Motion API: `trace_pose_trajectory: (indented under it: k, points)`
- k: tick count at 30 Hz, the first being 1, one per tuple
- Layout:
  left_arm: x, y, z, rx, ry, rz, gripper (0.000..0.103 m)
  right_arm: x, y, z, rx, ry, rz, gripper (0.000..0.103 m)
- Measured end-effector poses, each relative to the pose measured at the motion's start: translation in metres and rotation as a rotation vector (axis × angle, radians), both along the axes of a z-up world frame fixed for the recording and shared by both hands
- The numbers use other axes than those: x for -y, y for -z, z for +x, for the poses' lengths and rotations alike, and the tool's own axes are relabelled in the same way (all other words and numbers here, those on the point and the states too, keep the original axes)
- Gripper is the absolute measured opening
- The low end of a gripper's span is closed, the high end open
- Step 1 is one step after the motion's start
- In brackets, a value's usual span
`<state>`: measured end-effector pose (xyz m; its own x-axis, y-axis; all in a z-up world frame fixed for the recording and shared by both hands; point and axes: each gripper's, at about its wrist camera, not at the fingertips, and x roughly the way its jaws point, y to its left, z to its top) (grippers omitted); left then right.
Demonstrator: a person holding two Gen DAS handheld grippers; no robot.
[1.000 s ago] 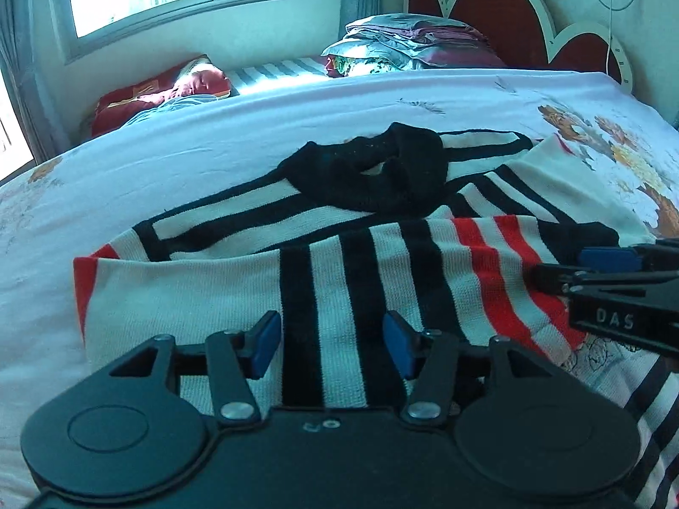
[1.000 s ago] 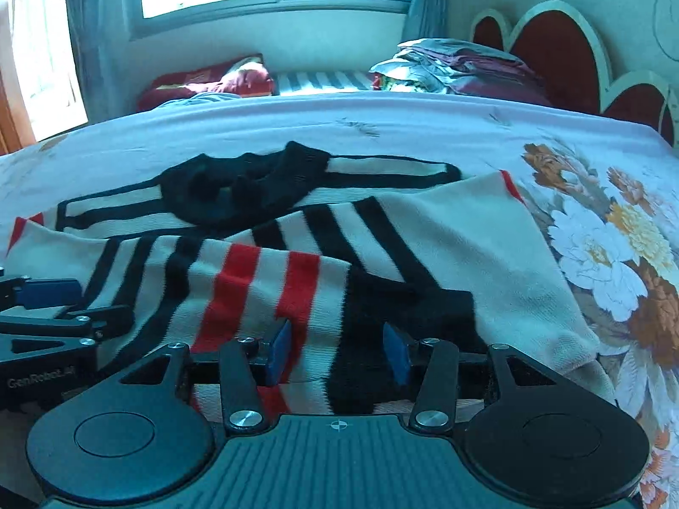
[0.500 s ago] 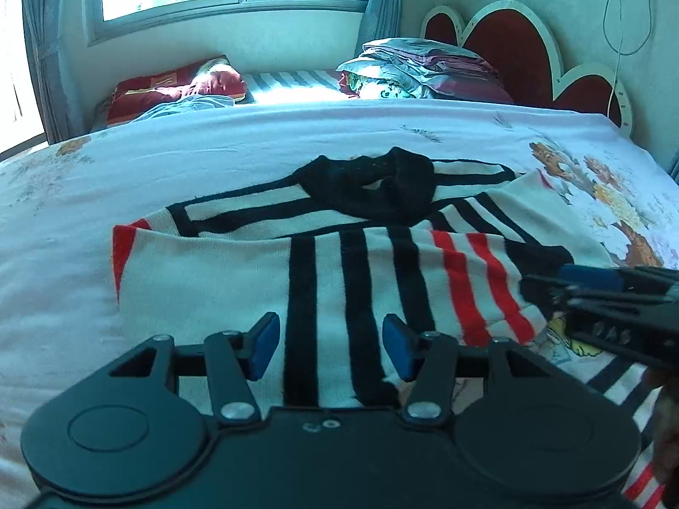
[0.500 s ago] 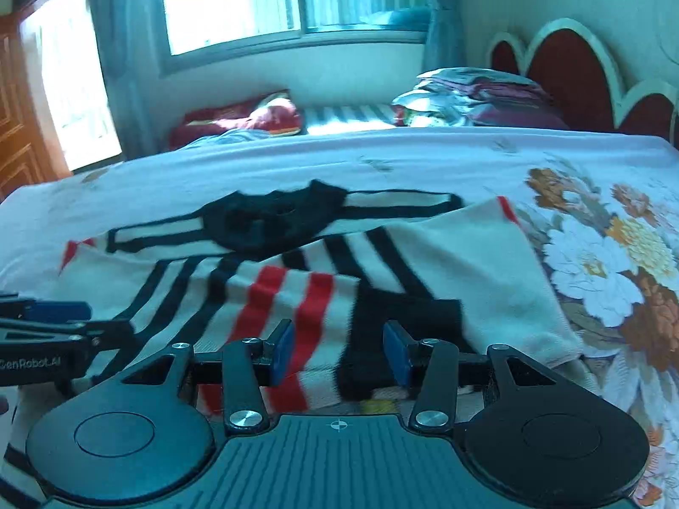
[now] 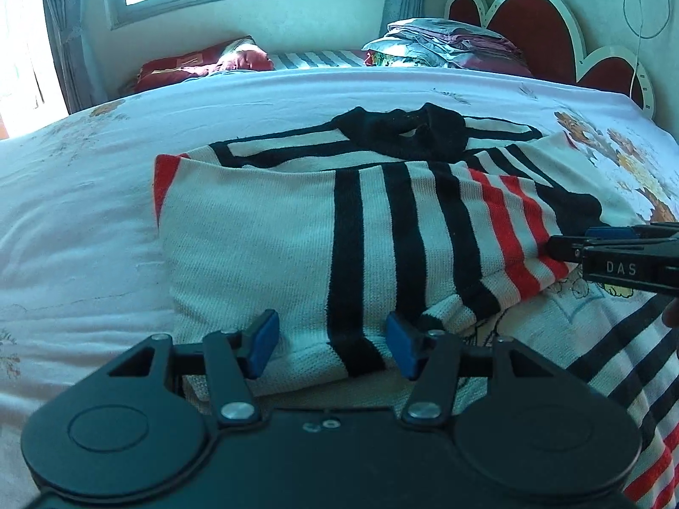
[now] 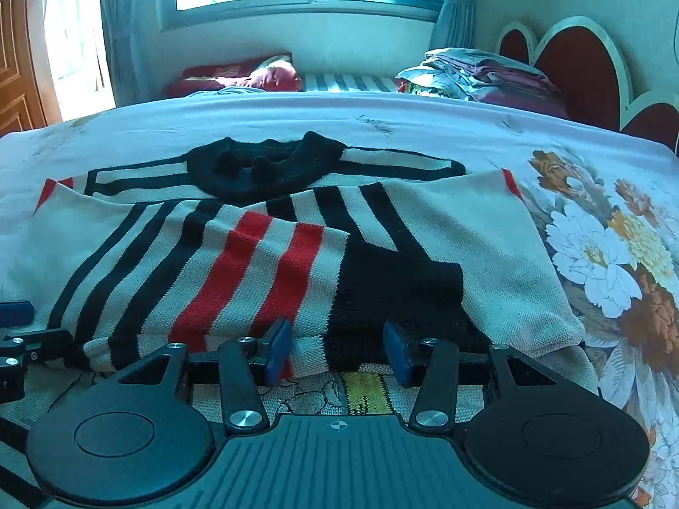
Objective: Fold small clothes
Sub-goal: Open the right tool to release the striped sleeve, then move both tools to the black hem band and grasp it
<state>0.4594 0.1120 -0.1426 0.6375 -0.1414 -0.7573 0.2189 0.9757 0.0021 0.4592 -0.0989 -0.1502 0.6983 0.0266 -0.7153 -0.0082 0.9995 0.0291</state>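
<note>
The striped sweater [image 5: 339,229] lies folded on the bed [image 5: 85,212]. Its near hem sits between the parted, just widened pads of the left claw [image 5: 331,343] and of the right claw [image 6: 337,352], neither pinching. Only the right view shows a wooden wardrobe [image 6: 17,63] far left.

We read "DAS" in pale capitals on the black body of the right gripper [image 5: 568,250], seen at the right edge of the left wrist view. No other lettering in either view is clear enough for us to read.
</note>
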Motion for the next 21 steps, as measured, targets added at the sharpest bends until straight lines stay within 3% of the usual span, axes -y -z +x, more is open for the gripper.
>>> trace_pose_trajectory:
  k: [6, 10, 12, 14, 15, 16, 18, 21]
  points:
    - [-0.007, -0.001, -0.004, -0.007, 0.001, -0.004, 0.056, 0.007, 0.000, -0.001, -0.003, 0.046, -0.009, 0.047]
    - [-0.006, -0.007, -0.010, -0.003, 0.016, 0.014, 0.056, 0.008, -0.007, 0.000, -0.016, 0.012, -0.011, 0.047]
    - [-0.009, -0.014, -0.022, 0.021, 0.002, 0.006, 0.067, 0.018, -0.017, -0.010, 0.018, 0.016, 0.054, 0.047]
    - [-0.013, -0.020, -0.041, 0.046, -0.031, 0.018, 0.096, 0.031, -0.025, -0.025, 0.041, 0.025, 0.087, 0.048]
    - [-0.015, -0.021, -0.052, 0.057, -0.044, 0.030, 0.098, 0.038, -0.027, -0.034, 0.047, 0.027, 0.090, 0.059]
    - [-0.017, -0.021, -0.063, 0.057, -0.046, 0.036, 0.097, 0.045, -0.028, -0.045, 0.050, 0.022, 0.086, 0.074]
    - [-0.021, -0.021, -0.086, 0.041, -0.063, 0.043, 0.093, 0.063, -0.026, -0.070, 0.047, 0.015, 0.077, 0.075]
    - [-0.028, -0.017, -0.121, 0.004, -0.092, 0.043, 0.079, 0.098, -0.021, -0.110, 0.015, 0.030, 0.099, 0.075]
